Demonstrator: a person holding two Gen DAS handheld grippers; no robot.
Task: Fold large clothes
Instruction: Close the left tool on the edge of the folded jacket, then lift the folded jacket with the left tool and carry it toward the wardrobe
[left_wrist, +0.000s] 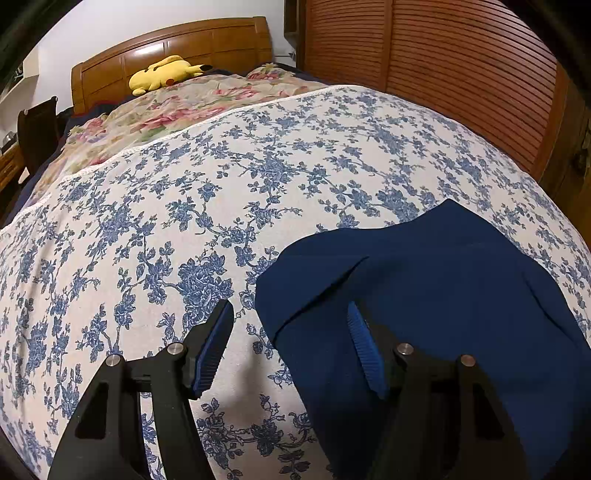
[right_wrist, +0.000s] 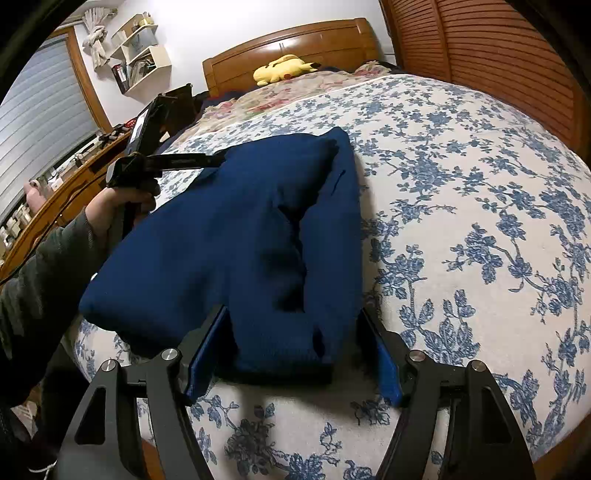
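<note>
A dark blue garment (right_wrist: 236, 236) lies folded into a thick bundle on the bed's blue-flowered sheet (right_wrist: 461, 192). My right gripper (right_wrist: 291, 328) is open, its jaws straddling the bundle's near end without pinching it. My left gripper (left_wrist: 290, 328) is open; its right finger lies over the garment's (left_wrist: 443, 280) left edge and its left finger is above the bare sheet (left_wrist: 147, 229). In the right wrist view the left gripper (right_wrist: 218, 159) reaches the garment's far left corner, held by a hand.
A wooden headboard (left_wrist: 177, 44) with a yellow plush toy (left_wrist: 162, 72) and a pink-flowered quilt (left_wrist: 177, 107) lies at the far end. Slatted wooden wardrobe doors (left_wrist: 461, 74) stand on the right. A desk (right_wrist: 66, 184) and wall shelves (right_wrist: 140, 51) are on the left.
</note>
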